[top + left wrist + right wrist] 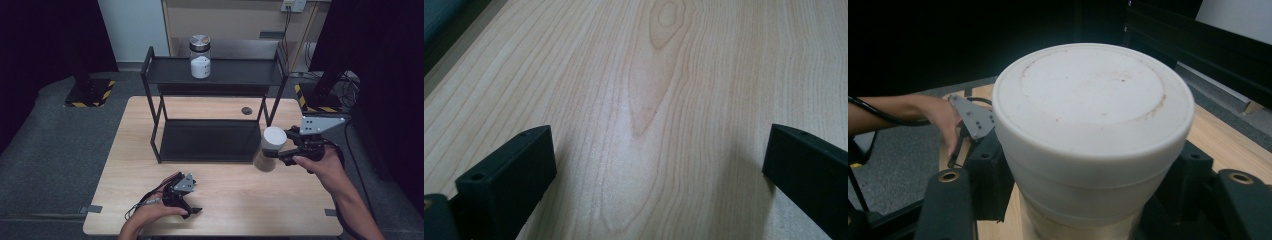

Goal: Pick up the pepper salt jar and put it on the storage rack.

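The right gripper (284, 150) has its jaws clamped on the white-lidded jar (270, 148), holding it clear of the table (225, 200) near the right edge, just in front of the black shelf rack (210, 100). From the right gripper view, the white lid (1093, 100) sits above the black fingers (988, 175), which pinch the jar's body just under the lid's rim, one finger on each side. That looks a sensible hold: the lid's lip overhangs the fingers and should stop the jar sliding down. It's a rigid container, smooth-sided and likely slippery, possibly breakable if glass, and with contents inside it may carry some weight, so a tilt could let it swing. Keep it upright.

Over at the front edge, the left gripper (187, 202) rests low on the table, jaws spread wide apart with nothing but bare wood between them. A second jar (200, 56), metal-capped and holding white powder, stands on the rack's top shelf.
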`<action>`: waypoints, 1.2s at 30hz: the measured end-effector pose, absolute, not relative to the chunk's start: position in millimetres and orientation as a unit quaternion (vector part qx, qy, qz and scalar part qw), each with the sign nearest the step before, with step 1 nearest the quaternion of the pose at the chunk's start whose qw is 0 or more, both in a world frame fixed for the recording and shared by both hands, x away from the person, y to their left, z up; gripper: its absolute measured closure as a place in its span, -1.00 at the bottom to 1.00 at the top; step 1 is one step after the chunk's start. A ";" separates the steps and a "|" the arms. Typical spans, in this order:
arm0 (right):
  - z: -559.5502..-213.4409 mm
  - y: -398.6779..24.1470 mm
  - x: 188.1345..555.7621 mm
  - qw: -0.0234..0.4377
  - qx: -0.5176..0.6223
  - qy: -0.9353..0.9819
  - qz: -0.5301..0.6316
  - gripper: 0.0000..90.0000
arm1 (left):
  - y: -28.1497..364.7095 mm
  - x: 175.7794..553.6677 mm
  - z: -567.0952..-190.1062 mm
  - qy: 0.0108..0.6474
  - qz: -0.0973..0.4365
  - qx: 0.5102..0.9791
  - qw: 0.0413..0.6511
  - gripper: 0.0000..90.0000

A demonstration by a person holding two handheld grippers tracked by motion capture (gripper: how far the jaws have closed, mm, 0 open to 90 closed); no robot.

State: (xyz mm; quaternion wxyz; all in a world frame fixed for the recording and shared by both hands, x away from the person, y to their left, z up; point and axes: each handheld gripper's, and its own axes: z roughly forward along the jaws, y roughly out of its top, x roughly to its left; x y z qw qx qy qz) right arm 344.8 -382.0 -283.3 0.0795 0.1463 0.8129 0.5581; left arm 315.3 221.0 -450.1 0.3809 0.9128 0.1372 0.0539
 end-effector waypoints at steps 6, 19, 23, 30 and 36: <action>-265.9 -376.5 348.9 0.078 0.144 0.810 0.563 -0.20 | 221.0 315.3 -450.1 0.137 0.054 0.913 0.381 -1.00; -224.7 -373.4 351.0 0.083 0.142 0.803 0.573 -0.20 | 221.4 316.1 -450.2 0.136 0.052 0.913 0.381 -1.00; -211.2 -372.1 350.2 0.086 0.143 0.805 0.570 -0.20 | 221.4 316.0 -450.2 0.136 0.053 0.913 0.381 -1.00; -190.6 -369.5 350.5 0.090 0.142 0.804 0.570 -0.20 | 221.4 316.1 -450.2 0.135 0.052 0.913 0.381 -1.00; -169.7 -368.6 354.4 0.098 0.146 0.795 0.581 -0.20 | 221.4 316.0 -450.3 0.136 0.052 0.913 0.381 -1.00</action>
